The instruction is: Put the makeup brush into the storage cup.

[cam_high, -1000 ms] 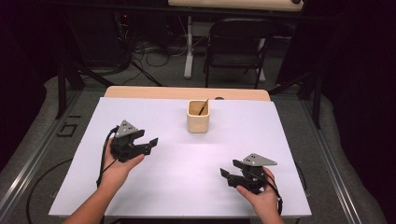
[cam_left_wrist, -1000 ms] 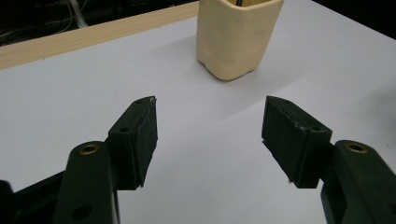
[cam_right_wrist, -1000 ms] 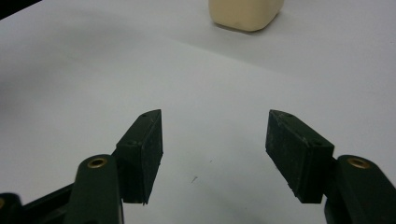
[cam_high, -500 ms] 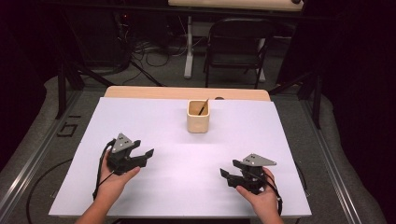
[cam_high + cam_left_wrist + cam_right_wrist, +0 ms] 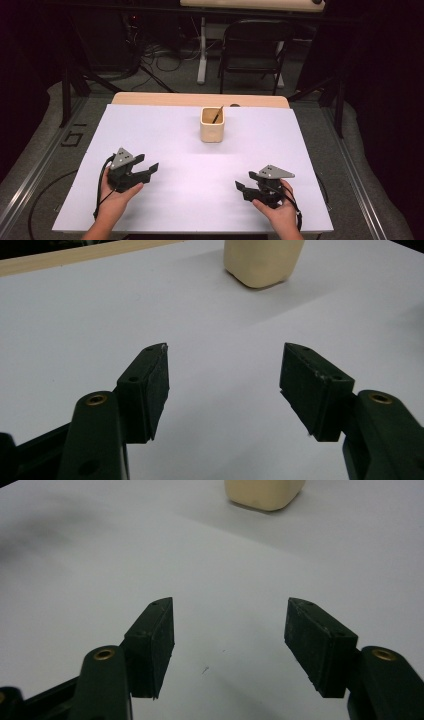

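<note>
Table: a white sheet (image 5: 190,150) covers nearly the whole top; a strip of bare wood (image 5: 200,99) shows along the far edge.
Near edge: both hands sit close to it, the left hand (image 5: 114,200) toward the near-left corner and the right hand (image 5: 277,212) toward the near-right corner.
Left gripper: the left gripper (image 5: 149,171) rests low over the sheet on the near-left side, jaws spread wide with nothing between them; it aims toward the table's middle and far side.
Left gripper, own view: the left gripper (image 5: 224,372) shows only bare white sheet in its gap, with the cup (image 5: 263,260) ahead and slightly right, well apart.
Right gripper: the right gripper (image 5: 241,189) lies on the near-right side, jaws also released and empty, pointing left across the sheet.
Right gripper, own view: the right gripper (image 5: 229,625) shows blank sheet between the jaws and the cup (image 5: 265,492) far ahead at the upper edge.
Cup: a cream, square-sided cup (image 5: 212,125) stands upright on the far-middle of the sheet, near the wooden strip, with a thin dark stick (image 5: 218,114) leaning inside it.
Open room: the broad stretch of sheet between the two grippers and the cup is bare; the left and right margins of the sheet are bare too.
Beyond the table: a dark folding chair (image 5: 252,47) stands behind the far edge, with cables (image 5: 150,55) on the grey floor to its left.
Sides: metal rails (image 5: 30,190) run along the floor on the left, well off the table.
</note>
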{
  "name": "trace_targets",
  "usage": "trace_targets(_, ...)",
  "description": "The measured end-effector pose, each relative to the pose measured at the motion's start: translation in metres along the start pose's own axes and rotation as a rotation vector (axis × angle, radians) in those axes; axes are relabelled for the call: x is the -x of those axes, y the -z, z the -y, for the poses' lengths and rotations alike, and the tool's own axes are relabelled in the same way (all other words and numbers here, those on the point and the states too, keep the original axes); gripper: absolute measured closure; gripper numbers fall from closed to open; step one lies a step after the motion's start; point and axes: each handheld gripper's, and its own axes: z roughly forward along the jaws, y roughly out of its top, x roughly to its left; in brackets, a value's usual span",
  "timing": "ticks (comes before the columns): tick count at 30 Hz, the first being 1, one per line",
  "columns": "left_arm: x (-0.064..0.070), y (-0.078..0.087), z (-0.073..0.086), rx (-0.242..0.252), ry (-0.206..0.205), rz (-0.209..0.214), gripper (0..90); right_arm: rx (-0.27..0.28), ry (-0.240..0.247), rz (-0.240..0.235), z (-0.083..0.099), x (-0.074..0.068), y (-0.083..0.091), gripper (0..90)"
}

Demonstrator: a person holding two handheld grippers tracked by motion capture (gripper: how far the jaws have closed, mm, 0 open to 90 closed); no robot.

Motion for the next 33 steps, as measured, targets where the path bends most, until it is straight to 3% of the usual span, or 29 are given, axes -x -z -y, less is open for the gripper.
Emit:
trace_targets(10,-0.009,0.003,0.010,0.006,0.039,-0.003,36.4,-0.003,0.002,0.007,0.001,0.002,0.000,36.7)
trace_targets(20,-0.015,0.005,0.016,0.001,0.051,-0.030,36.5,-0.007,0.001,0.018,0.002,0.005,0.000,36.7)
trace_targets(33,-0.020,0.004,0.021,-0.010,0.081,-0.035,36.5,-0.009,0.002,0.030,0.003,0.008,-0.001,36.7)
